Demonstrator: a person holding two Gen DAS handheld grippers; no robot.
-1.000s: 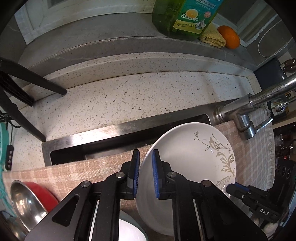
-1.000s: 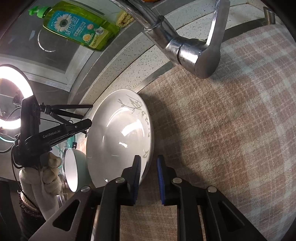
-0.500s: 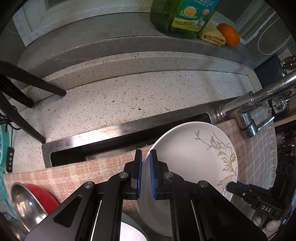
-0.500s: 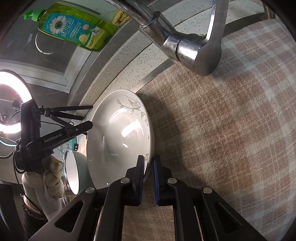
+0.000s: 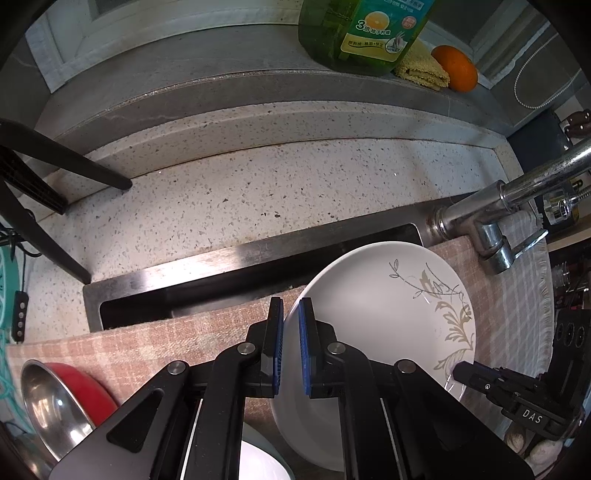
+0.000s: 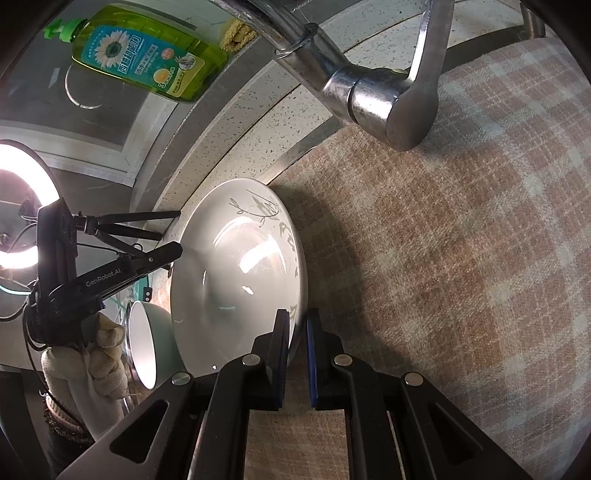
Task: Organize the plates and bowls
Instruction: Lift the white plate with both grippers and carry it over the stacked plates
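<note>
white leaf-patterned plate (image 5: 388, 317) held on edge over the checked cloth (image 6: 461, 258) by the sink, left gripper (image 5: 291, 347) and right gripper (image 6: 297, 354) both clamped on opposite rims, likely sharing weight and steadying tilt.

The plate (image 5: 388, 295) stands tilted on the cloth (image 5: 184, 339) over the sink's (image 5: 221, 280) front edge, faucet (image 5: 491, 229) to its right, steel bowl (image 5: 51, 402) at the cloth's left end, bottle (image 5: 362, 33) on the back ledge.
</note>
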